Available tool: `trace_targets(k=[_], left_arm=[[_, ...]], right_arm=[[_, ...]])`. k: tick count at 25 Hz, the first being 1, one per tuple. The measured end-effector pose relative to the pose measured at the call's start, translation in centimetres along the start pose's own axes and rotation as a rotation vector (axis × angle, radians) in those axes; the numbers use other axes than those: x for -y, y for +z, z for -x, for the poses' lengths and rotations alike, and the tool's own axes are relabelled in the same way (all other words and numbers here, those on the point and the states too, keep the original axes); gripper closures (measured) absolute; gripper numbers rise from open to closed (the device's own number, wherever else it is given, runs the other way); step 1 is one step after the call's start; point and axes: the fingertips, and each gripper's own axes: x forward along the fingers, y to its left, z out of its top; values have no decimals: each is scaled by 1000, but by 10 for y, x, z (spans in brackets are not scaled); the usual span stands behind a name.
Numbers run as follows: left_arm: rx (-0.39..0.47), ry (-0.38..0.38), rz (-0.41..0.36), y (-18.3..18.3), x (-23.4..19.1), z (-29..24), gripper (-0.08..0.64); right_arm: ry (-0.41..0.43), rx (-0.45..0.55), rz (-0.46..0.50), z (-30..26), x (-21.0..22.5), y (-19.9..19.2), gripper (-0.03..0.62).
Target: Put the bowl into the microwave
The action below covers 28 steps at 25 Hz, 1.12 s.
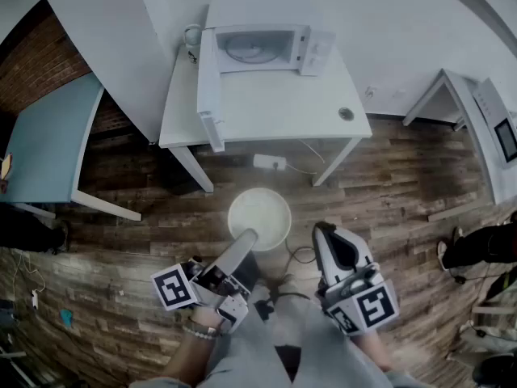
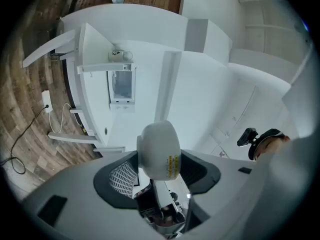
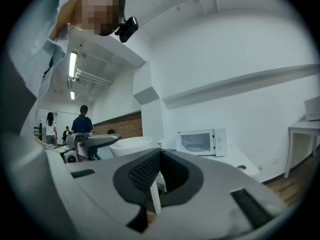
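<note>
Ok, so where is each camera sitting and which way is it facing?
Head view: on the person's head, looking steeply down at the open microwave on the white table; shows the left gripper holding the bowl, the right gripper and the person's lap.
Left gripper view: on the left gripper, rolled sideways, looking past its jaws clamped on the bowl towards the microwave.
Right gripper view: on the right gripper, level, facing the microwave; shows its shut, empty jaws and the person's sleeve.
Shared: all three show bowl and microwave.
</note>
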Motion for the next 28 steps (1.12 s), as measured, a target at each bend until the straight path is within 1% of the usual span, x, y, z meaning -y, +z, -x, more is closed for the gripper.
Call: trace_targets(k=[6, 9, 16, 21, 28], left_arm=[[10, -5, 6, -10, 6, -8, 316], [13, -7, -7, -14, 8, -12, 316], [36, 2, -8, -24, 9, -15, 316], [49, 9, -23, -28, 13, -17, 316], [77, -6, -20, -40, 18, -23, 316]], right_arm=[[23, 11, -2, 6, 7, 8, 591], [33, 13, 4, 9, 10, 9, 591], [39, 19, 11, 17, 18, 12, 591], [36, 34, -14, 23, 25, 14, 591], [48, 47, -14, 36, 35, 15, 591]])
